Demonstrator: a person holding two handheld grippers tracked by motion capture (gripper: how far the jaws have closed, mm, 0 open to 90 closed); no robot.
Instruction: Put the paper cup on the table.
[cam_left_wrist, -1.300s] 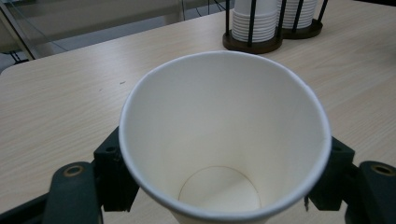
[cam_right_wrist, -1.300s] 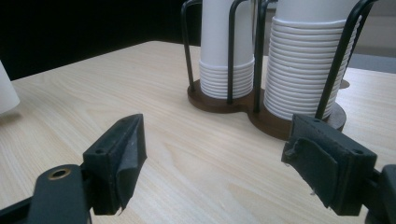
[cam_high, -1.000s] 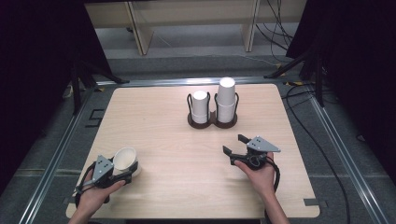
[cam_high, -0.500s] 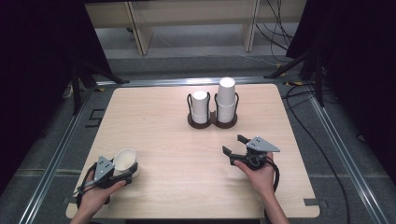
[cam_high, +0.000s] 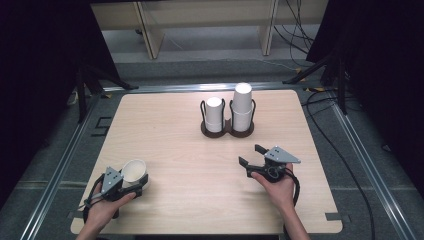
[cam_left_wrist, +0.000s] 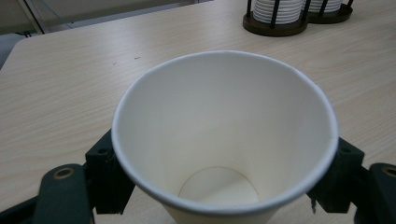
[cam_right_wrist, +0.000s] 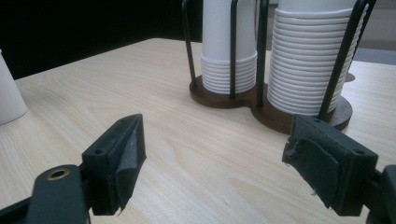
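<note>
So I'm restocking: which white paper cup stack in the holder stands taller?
The right-hand white paper cup stack in the dark wire holder; its top rises clearly above the shorter left stack.

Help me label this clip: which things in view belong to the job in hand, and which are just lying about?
Job in hand:
- paper cup, between the jaws of the left gripper, which have just been opening
- cup holder with its two cup stacks
- right gripper, open and empty

Lying about:
- cables on the floor
- wooden shelf unit behind the table
</note>
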